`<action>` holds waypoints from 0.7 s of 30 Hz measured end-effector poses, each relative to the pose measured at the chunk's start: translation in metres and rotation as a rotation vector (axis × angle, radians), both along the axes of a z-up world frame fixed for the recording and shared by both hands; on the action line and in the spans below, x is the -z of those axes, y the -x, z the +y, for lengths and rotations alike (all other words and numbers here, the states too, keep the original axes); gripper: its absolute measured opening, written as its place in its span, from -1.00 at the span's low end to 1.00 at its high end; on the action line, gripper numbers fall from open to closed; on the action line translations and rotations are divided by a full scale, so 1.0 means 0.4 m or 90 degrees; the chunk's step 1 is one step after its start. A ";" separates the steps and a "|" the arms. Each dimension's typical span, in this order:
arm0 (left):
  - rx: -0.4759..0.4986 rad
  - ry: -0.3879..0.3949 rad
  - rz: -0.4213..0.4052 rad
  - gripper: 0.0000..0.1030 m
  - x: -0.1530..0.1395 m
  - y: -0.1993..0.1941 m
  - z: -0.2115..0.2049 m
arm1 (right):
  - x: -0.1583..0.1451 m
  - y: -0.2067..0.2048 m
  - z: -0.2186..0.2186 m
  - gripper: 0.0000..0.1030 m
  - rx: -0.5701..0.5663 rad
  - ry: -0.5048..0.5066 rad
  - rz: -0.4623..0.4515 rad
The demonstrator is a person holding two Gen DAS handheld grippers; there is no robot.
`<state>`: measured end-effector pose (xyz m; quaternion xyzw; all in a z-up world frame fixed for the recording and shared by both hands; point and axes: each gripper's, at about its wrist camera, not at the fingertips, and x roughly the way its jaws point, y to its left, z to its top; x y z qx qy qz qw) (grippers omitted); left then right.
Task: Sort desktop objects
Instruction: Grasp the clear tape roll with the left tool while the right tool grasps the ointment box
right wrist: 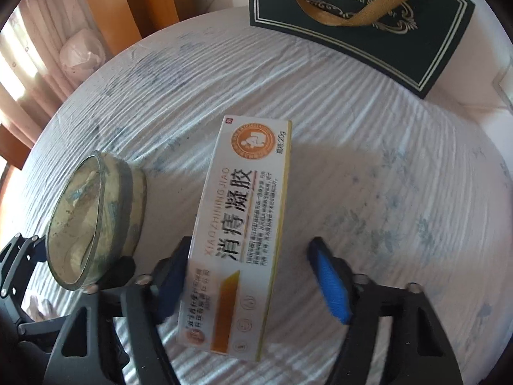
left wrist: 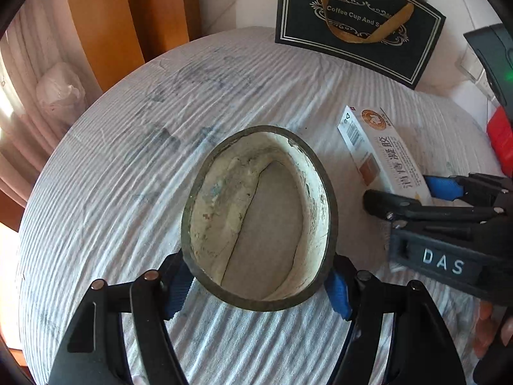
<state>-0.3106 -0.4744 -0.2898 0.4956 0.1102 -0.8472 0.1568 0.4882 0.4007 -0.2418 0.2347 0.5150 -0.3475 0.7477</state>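
A worn round pot (left wrist: 259,215) with a dark rim and a whitish inside is between the blue pads of my left gripper (left wrist: 256,290). Both pads press on its rim, so the gripper is shut on it. In the right wrist view the pot (right wrist: 89,221) is tilted at the left. A long white and orange medicine box (right wrist: 243,224) lies between the fingers of my right gripper (right wrist: 253,284). The left pad touches the box; the right pad (right wrist: 330,288) stands off it with cloth showing between. In the left wrist view the box (left wrist: 381,150) and the right gripper (left wrist: 413,197) are at the right.
A round table with a white striped cloth (left wrist: 128,192) carries everything. A black gift bag (left wrist: 359,22) with a gold ribbon stands at the back. Wooden panels (left wrist: 105,16) and a curtain lie beyond the left edge. A red thing (left wrist: 500,141) sits at the far right.
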 end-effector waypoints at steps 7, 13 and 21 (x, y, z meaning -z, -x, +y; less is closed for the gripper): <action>-0.020 -0.004 0.013 0.28 -0.029 -0.041 0.021 | -0.044 0.026 0.047 -0.12 -0.010 0.032 0.002; -0.010 0.019 0.052 0.23 -0.115 -0.131 0.086 | -0.142 0.102 0.133 -0.12 -0.010 0.074 -0.024; 0.016 0.048 0.124 0.03 -0.270 -0.273 0.193 | -0.312 0.243 0.291 -0.12 0.025 0.153 -0.061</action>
